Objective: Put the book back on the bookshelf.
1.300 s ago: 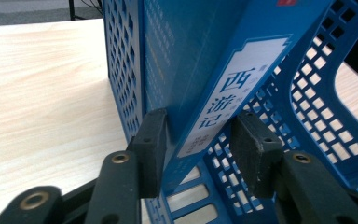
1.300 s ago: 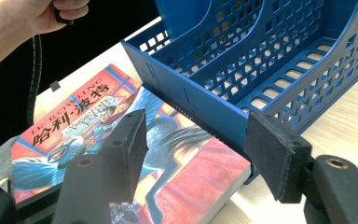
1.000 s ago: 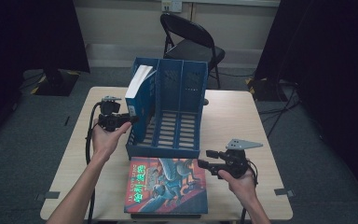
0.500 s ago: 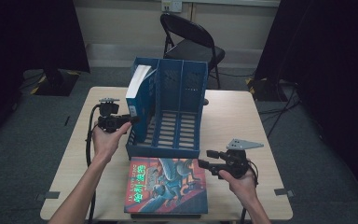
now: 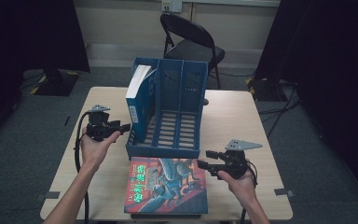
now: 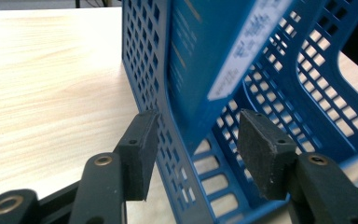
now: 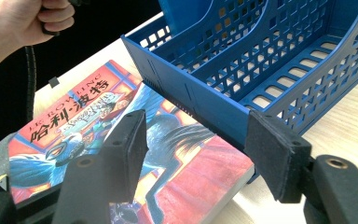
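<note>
Rack wall [image 6: 158, 93] and blue book [image 6: 205, 56] stand between left hand-held gripper's [image 5: 125, 126] just-opening, released jaws; right hand-held gripper [image 5: 204, 159] released over picture book [image 5: 168, 184].

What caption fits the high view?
Left tongs open beside the blue file rack; right tongs wait over the flat book.
</note>
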Demonstrator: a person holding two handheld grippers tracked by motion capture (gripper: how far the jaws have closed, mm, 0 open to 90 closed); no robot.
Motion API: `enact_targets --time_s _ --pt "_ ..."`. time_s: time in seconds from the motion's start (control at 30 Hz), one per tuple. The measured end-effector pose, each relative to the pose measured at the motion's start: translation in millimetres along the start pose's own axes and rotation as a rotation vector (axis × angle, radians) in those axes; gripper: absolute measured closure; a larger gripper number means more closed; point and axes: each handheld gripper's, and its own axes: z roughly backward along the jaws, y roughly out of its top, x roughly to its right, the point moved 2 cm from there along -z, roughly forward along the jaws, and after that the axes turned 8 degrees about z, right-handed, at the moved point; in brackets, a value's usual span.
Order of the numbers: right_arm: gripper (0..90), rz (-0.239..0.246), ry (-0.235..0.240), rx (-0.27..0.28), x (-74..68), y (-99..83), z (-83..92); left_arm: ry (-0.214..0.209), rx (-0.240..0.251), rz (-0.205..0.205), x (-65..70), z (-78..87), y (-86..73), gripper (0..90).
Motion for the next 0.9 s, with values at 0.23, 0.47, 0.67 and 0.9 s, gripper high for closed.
enact_targets --time_s 0.23,0.47,0.67,0.9 --pt "39.7 0.012 -0.001 -0.010 -3.4 -0.6 -1.6 -0.055 -0.004 -0.022 2.8 15.0 -17.3 51.1" --pt "45.6 0.033 -0.016 -0.037 -6.7 -5.6 -0.4 -0.084 -0.046 -0.075 15.0 25.2 -40.7 57.9" --pt "39.2 0.030 -0.018 -0.087 -11.5 -23.3 3.0 -0.133 -0.072 -0.096 26.4 28.3 -63.5 57.9" --pt "36.2 0.034 -0.016 -0.110 -24.8 -39.5 3.5 -0.169 -0.108 -0.108 36.0 29.4 -88.1 56.0"
